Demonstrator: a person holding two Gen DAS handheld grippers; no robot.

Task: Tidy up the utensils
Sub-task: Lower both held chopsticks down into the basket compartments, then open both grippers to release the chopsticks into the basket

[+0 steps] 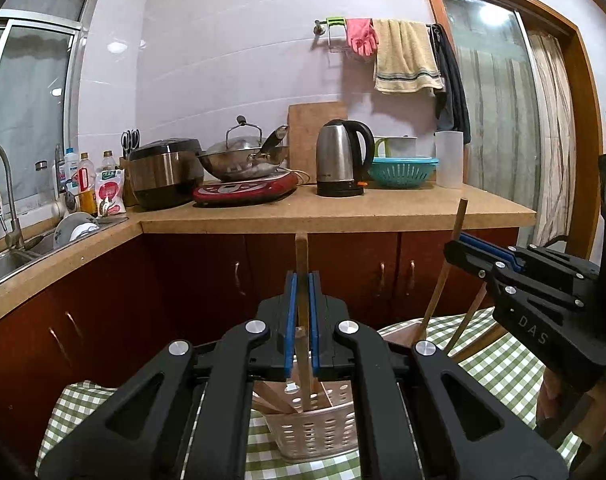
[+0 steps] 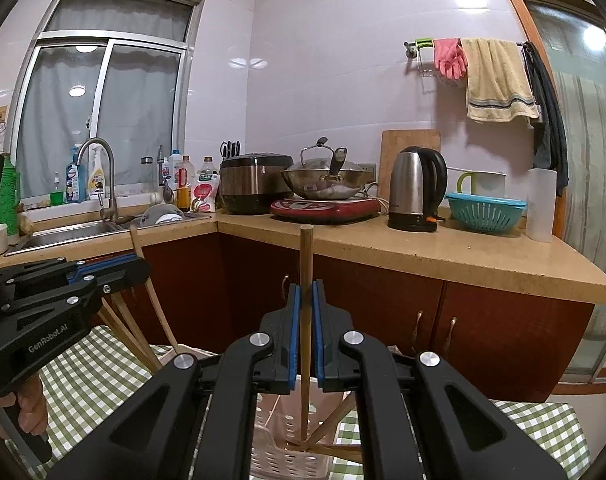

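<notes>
My left gripper (image 1: pixel 302 292) is shut on an upright wooden chopstick (image 1: pixel 301 252) whose lower end stands in a white perforated utensil basket (image 1: pixel 319 432) on the checked tablecloth. Other chopsticks lean in that basket. My right gripper (image 2: pixel 306 304) is closed around another upright wooden chopstick (image 2: pixel 306 256) whose tip rests in a pinkish perforated basket (image 2: pixel 279 452). The right gripper also shows in the left wrist view (image 1: pixel 479 252) by a leaning chopstick (image 1: pixel 447 264). The left gripper shows in the right wrist view (image 2: pixel 115 266).
A green checked tablecloth (image 1: pixel 499 368) covers the table. Behind it is a kitchen counter (image 1: pixel 343 208) with a kettle (image 1: pixel 341 158), wok (image 1: pixel 243 158), rice cooker (image 1: pixel 165 172), teal colander (image 1: pixel 401 172) and a sink (image 1: pixel 7 256) at left.
</notes>
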